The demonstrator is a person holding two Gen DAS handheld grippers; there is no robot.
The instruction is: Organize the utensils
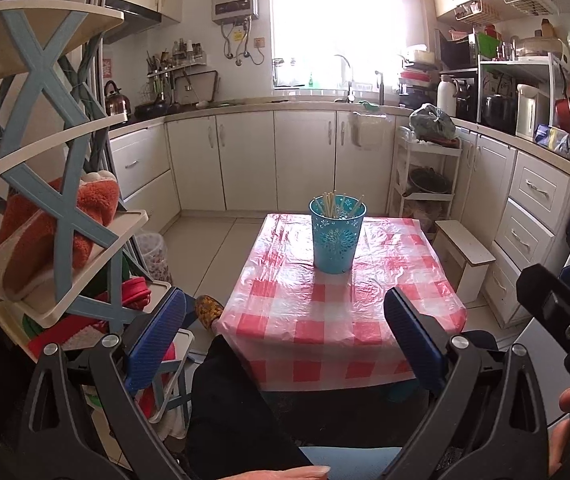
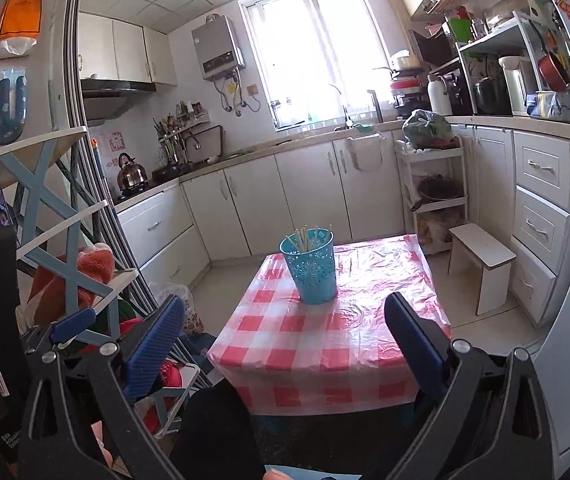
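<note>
Left gripper (image 1: 285,336): blue-padded fingers spread wide, nothing between them. Right gripper (image 2: 285,340): likewise spread wide and empty. Both are held back from the table's near edge, above the person's lap, well apart from anything on the tabletop.

Outward from the fingers: the table (image 1: 341,320), under a red-and-white check plastic cloth, lies at 12 o'clock of both grippers. The only thing on it is a teal perforated holder (image 1: 337,234), upright, toward the far half of the cloth; in the right wrist view the holder (image 2: 312,268) sits slightly to 11 o'clock of centre. A bundle of pale chopsticks (image 1: 335,202) stands in it, tips up, leaning against the rim. No loose utensils visible on the cloth.

Judgement: either the sorting is finished, with the chopsticks already gathered, or it has not begun; cannot tell which. If work remains, the next move calls for a forward reach to 12 o'clock, over the near cloth, closing on the sticks from above without tipping the holder.
</note>
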